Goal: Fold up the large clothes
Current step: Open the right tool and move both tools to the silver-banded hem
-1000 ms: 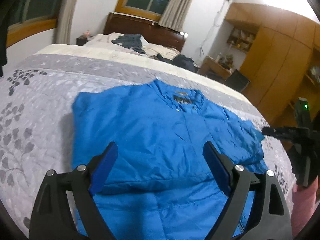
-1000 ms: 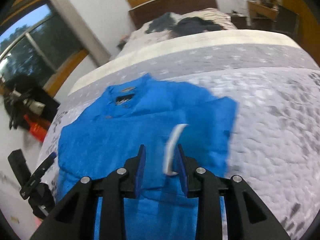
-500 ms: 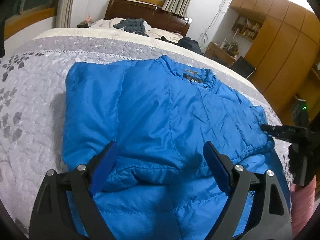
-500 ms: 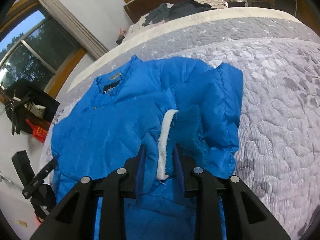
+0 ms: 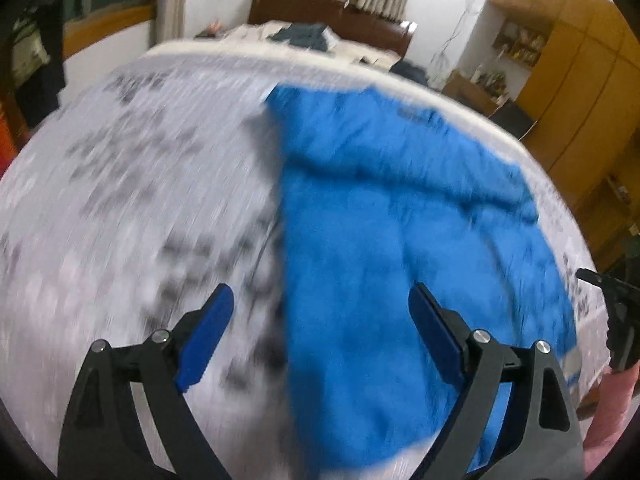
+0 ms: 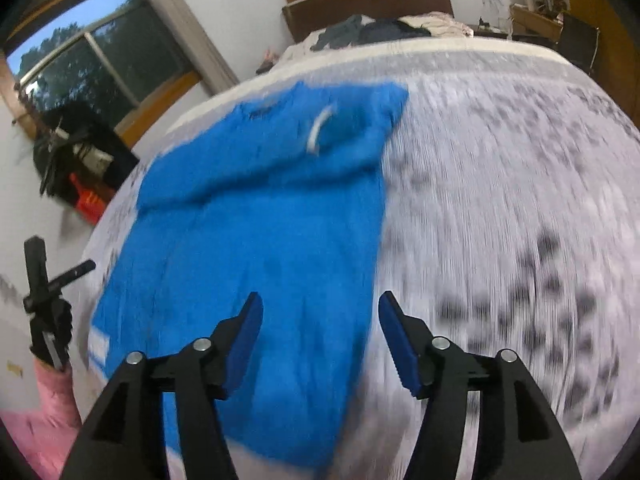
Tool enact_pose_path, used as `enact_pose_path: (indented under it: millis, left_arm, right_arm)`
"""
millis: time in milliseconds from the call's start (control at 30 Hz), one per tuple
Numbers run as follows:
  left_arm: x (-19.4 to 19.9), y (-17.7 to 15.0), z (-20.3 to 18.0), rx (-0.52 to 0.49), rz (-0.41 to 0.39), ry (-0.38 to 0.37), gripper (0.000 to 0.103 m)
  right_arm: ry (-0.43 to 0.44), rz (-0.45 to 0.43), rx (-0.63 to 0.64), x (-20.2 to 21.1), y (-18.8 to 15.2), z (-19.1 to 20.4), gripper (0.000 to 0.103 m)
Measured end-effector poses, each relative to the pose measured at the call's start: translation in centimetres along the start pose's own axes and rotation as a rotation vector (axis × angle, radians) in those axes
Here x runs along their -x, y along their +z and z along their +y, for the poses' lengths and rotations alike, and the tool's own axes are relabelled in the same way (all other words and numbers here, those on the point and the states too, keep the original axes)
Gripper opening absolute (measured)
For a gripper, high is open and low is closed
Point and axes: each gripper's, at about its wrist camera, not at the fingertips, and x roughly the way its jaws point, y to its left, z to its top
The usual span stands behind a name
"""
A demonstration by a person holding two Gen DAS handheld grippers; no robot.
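Letting go of the white ribbed cuff [image 6: 318, 131] it pinched half a second ago, the right gripper [image 6: 320, 332] now hangs spread and empty, the sleeve laid across the chest of the puffy blue quilted jacket [image 6: 256, 248]. That fold looks done. The left gripper [image 5: 320, 328], jaws wide and holding nothing, has swung outward and straddles the jacket's side edge. The jacket lies flat on the grey floral bedspread [image 5: 120, 200], beneath and ahead of both tools, untouched. Both views are motion-blurred.

A home bedroom: quilted bed [image 5: 120, 200], wooden headboard [image 5: 328, 8], curtained window [image 6: 100, 60], wardrobe [image 5: 580, 92].
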Motion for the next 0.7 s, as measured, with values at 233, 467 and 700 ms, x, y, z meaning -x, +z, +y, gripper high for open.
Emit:
enact_pose_path:
  millis: [233,467,700]
  left_arm:
    - [2.9,-6.9,0.3,0.040,0.067,-0.048,0.089]
    - [2.4,-10.1,0.6,0.110,0.105,-0.131,0.089]
    - [1.2,-10.6,-0.2,0.132,0.117,-0.194,0.089]
  right_arm:
    - [0.059,0.036,-0.017,2.0,-7.6,0.4,0.063]
    - [0.101,0.085,-0.010,1.5,-10.5,1.5,0.063]
    - [0.159,0.112,-0.007,-0.1,-10.8,2.3,0.064]
